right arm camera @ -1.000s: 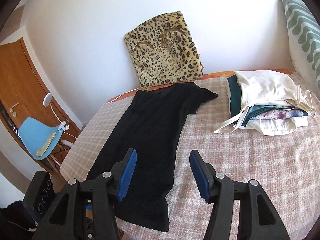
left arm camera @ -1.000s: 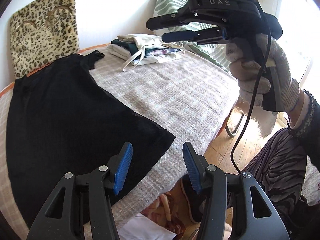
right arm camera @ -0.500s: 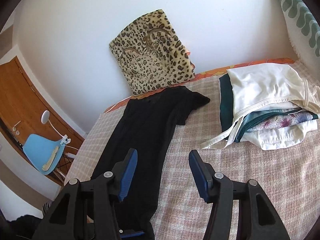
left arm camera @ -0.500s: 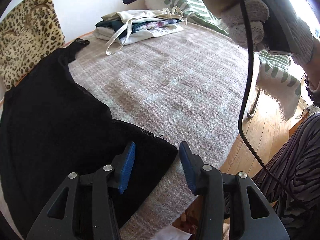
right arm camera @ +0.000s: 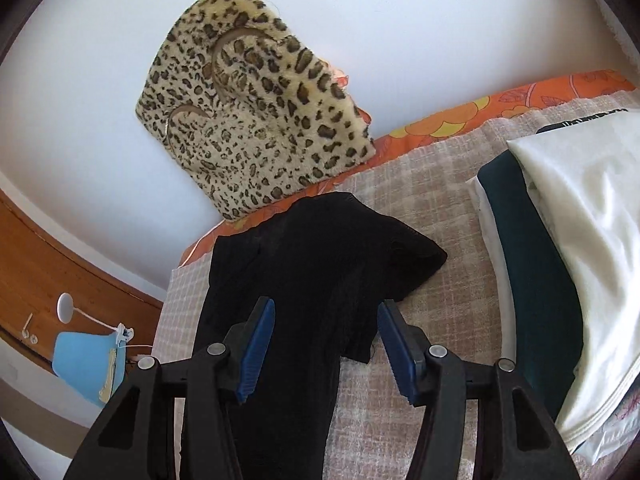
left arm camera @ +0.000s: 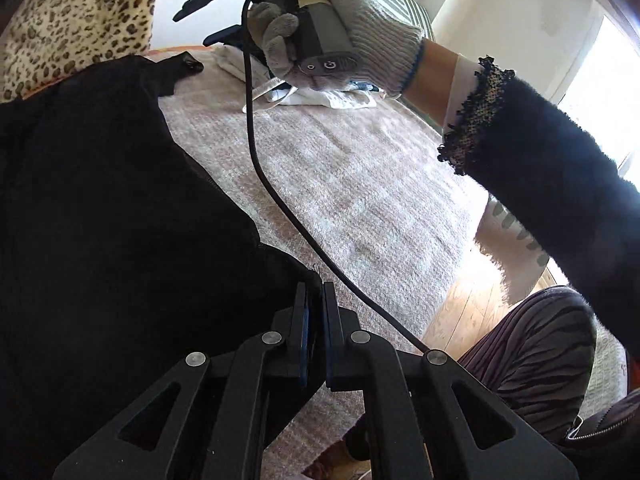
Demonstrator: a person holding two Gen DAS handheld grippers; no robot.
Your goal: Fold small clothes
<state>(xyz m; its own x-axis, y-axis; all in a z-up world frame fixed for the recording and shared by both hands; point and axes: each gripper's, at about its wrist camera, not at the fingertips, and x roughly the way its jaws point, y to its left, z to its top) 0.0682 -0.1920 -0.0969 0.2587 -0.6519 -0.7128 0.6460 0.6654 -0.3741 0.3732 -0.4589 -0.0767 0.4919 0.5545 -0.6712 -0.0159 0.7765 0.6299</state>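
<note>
Both left fingers (left arm camera: 301, 320) are pressed together on the near corner of the black top (left arm camera: 120, 208), so the left gripper (left arm camera: 314, 304) has the hem pinched tight. Over at the far end the right gripper (right arm camera: 326, 332) is spread about half wide with nothing held; a sleeve of the top (right arm camera: 400, 264) lies just ahead of and between its blue pads (right arm camera: 256, 348), not yet touched as far as I can see. The top is spread flat on the checked blanket (right arm camera: 440, 320), its long axis running from the pinched hem near the bed's edge away to the neckline by the leopard cushion (right arm camera: 256, 120) against the wall. So the left hand owns the hem and the right hand (left arm camera: 320, 32), gloved, is the one nearer the shoulder; I'd judge the fold depends on the right closing on that sleeve side next. No container is in use, only a stack of folded clothes (right arm camera: 560, 260), white over dark green, resting on the blanket just right of the top and clear of it.
</note>
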